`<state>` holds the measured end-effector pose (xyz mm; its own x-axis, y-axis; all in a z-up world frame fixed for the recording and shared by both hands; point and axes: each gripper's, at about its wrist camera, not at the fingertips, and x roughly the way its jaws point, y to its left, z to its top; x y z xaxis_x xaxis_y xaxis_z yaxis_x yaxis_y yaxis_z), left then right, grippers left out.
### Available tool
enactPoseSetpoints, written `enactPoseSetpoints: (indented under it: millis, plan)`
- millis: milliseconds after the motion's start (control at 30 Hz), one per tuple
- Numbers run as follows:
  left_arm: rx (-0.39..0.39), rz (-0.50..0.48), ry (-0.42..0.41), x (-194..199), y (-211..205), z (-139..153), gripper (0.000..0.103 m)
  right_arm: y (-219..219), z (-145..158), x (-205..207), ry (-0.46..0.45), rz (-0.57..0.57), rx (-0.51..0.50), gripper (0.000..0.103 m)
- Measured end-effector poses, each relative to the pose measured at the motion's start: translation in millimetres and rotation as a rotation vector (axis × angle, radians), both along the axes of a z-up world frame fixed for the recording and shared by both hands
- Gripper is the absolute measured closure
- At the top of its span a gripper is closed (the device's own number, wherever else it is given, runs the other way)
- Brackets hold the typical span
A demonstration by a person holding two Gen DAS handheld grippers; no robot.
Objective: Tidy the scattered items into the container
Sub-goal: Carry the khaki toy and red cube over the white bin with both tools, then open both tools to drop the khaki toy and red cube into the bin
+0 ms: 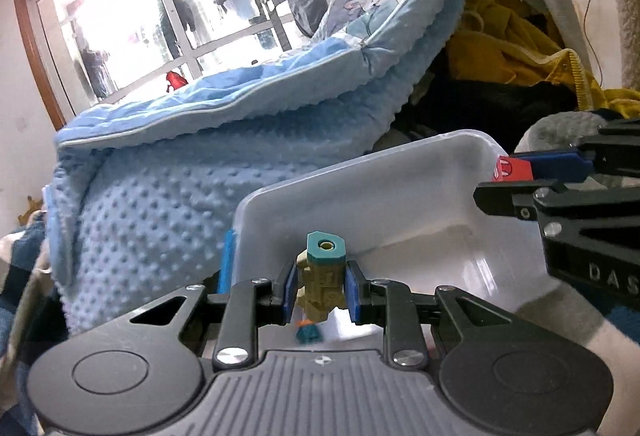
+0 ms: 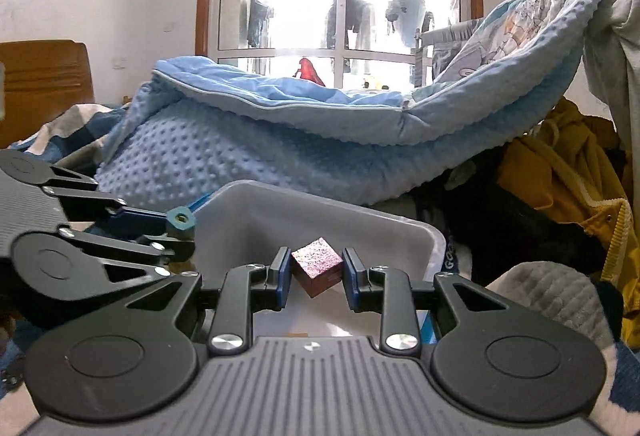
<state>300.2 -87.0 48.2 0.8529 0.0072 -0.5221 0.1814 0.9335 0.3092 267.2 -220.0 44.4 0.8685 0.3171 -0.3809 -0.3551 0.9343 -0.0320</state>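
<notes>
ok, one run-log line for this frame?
left hand-held gripper: shut on teal-capped toy | right hand-held gripper: shut on red cube | both over white bin | stage: carrying, unreleased

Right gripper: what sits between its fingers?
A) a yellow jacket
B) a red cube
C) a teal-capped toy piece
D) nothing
B: in the right wrist view the right gripper has its blue pads closed on a red cube above the white container; the teal-capped piece is in the left gripper.
</notes>
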Motion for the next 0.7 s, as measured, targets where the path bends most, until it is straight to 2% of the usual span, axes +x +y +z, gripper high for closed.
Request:
enactPoseSetpoints:
  millis: [200, 467, 533, 600, 633, 700]
  plan:
    - [0.014, 0.007, 0.018, 39.5, -10.4, -13.0, 0.074, -5.3, -10.2, 15.7, 0.021, -0.02, -0.008, 0.072]
    - [-0.017, 0.029, 0.045, 60.8, -9.1, -32.8, 0.072, -10.4, -23.1, 33.2, 0.062, -0.034, 0.009, 0.072]
    - [-0.014, 0.034, 0.042, 61.2, -8.5, -36.0, 0.059, -10.2, -25.3, 36.6, 0.067, -0.041, 0.008, 0.072]
    - [-0.001, 0.038, 0.023, 58.3, -8.7, -37.7, 0.029, -11.1, -27.1, 39.9, 0.076, -0.049, 0.013, 0.066]
    - [0.011, 0.035, 0.01, 56.0, -9.1, -37.8, 0.025, -11.6, -27.6, 40.7, 0.08, -0.051, 0.018, 0.058]
    - [0.029, 0.027, -0.013, 50.7, -8.9, -36.9, 0.024, -11.5, -27.9, 40.2, 0.073, -0.057, 0.017, 0.056]
